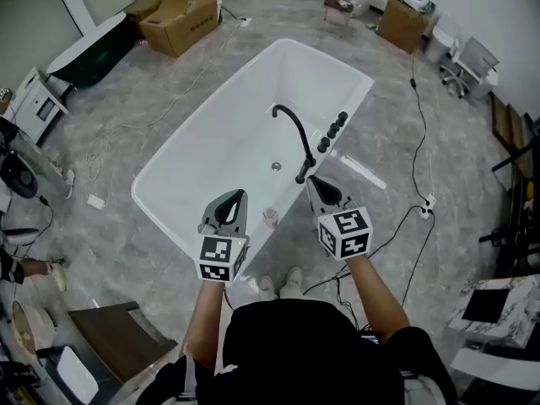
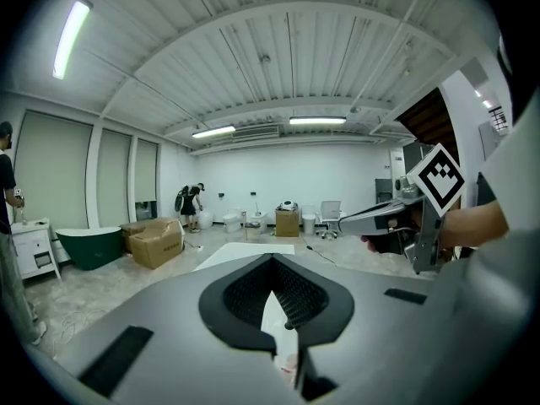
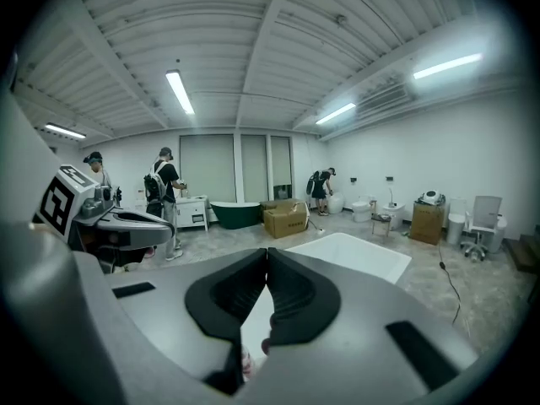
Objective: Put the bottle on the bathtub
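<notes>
A white bathtub with a black arched faucet fills the middle of the head view. A small clear bottle with a pinkish base stands on the tub's near rim, between my two grippers. My left gripper hovers just left of it, jaws shut and empty. My right gripper sits just right of it by the faucet's base, also shut and empty. In the left gripper view the jaws meet at their tips, and the bottle shows low in the gap. The right gripper view is alike.
Black knobs line the tub's right rim. Cables and a power strip lie on the floor at the right. A cardboard box and a dark green tub stand far left. My shoes touch the tub's base. People stand in the background.
</notes>
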`<state>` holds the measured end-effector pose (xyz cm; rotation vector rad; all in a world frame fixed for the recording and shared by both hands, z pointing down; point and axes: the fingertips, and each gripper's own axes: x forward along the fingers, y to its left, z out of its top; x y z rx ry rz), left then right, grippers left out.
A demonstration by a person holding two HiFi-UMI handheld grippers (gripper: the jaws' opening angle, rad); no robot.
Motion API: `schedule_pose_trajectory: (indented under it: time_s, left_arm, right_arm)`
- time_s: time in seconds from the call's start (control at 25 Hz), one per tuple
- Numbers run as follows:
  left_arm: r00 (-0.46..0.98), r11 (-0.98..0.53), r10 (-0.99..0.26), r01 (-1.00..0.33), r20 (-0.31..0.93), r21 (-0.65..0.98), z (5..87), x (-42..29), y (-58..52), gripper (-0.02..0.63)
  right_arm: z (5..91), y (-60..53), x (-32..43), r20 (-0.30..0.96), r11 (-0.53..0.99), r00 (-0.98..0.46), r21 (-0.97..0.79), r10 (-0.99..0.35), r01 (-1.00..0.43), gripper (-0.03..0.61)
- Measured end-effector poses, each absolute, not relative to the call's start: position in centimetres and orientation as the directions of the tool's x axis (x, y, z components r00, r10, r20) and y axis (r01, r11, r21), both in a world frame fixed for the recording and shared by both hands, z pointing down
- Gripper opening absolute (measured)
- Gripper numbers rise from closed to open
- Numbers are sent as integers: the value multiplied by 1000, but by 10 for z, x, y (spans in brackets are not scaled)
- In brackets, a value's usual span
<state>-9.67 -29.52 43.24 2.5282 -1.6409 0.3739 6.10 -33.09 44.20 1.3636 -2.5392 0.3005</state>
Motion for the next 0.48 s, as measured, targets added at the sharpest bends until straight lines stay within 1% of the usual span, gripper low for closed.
schedule_pose_trajectory:
  time_s: [0.2,0.48]
  left_arm:
    - [377,-403,-898,-912,228,-77,408,-102,-296,12]
    - [360,-383,-915,-916,181,-116,380,-107,-294,12]
  right_arm:
    - [413,-334,63,258,543,-536,-50,-804,-838,25]
    - [394,-332,71,215,549,-542,-31,-812,-835,25]
